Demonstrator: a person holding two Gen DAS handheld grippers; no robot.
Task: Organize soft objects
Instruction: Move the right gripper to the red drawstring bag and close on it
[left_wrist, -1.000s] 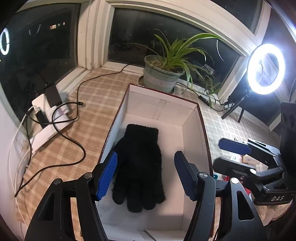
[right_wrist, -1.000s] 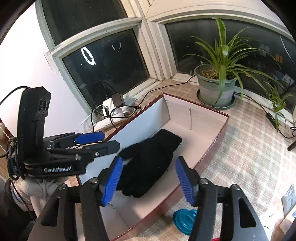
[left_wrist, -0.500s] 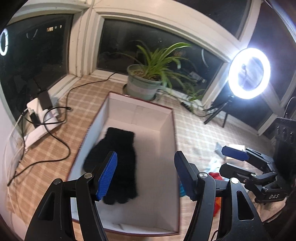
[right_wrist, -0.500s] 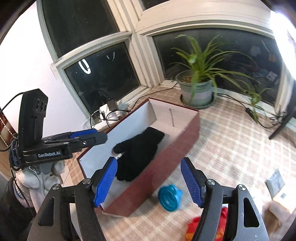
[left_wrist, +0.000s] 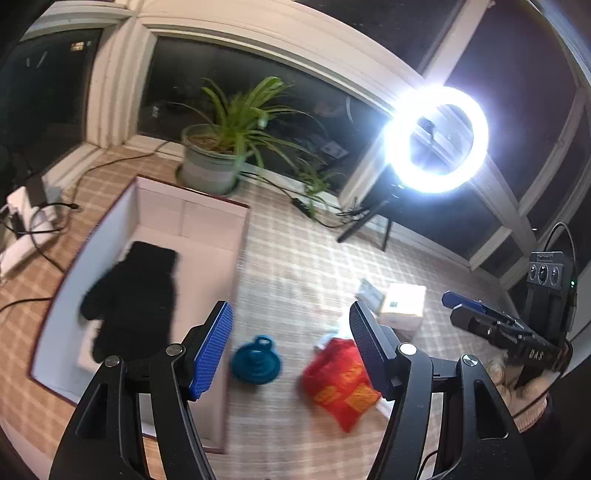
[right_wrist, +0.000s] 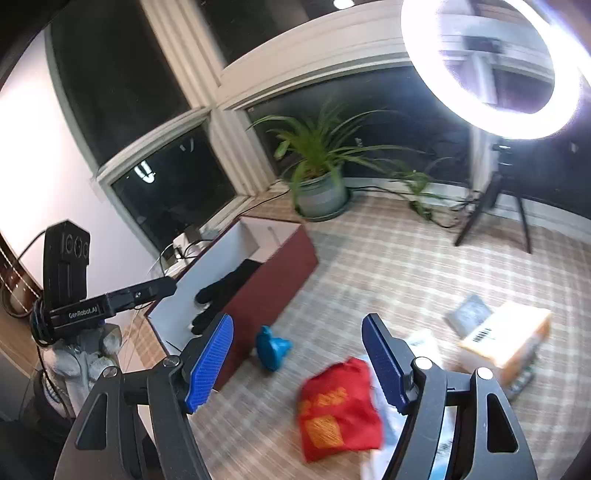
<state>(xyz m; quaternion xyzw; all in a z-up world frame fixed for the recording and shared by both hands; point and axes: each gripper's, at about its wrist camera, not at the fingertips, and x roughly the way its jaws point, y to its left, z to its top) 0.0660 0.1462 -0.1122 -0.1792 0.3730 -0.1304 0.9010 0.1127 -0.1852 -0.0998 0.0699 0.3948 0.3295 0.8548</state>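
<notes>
While glove (left_wrist: 135, 295) lies in box (left_wrist: 192, 218) | both jaws apart — left widening, nothing between

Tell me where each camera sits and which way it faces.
Left wrist: on the left gripper, aimed down over the checked mat at the open white-lined box holding a black glove; own blue-padded fingers show, right gripper at the edge.
Right wrist: on the right gripper, aimed at the red cloth pouch; left gripper and a pale-gloved hand show.
Shared: box, glove, pouch, teal funnel, potted plant, ring light.
</notes>
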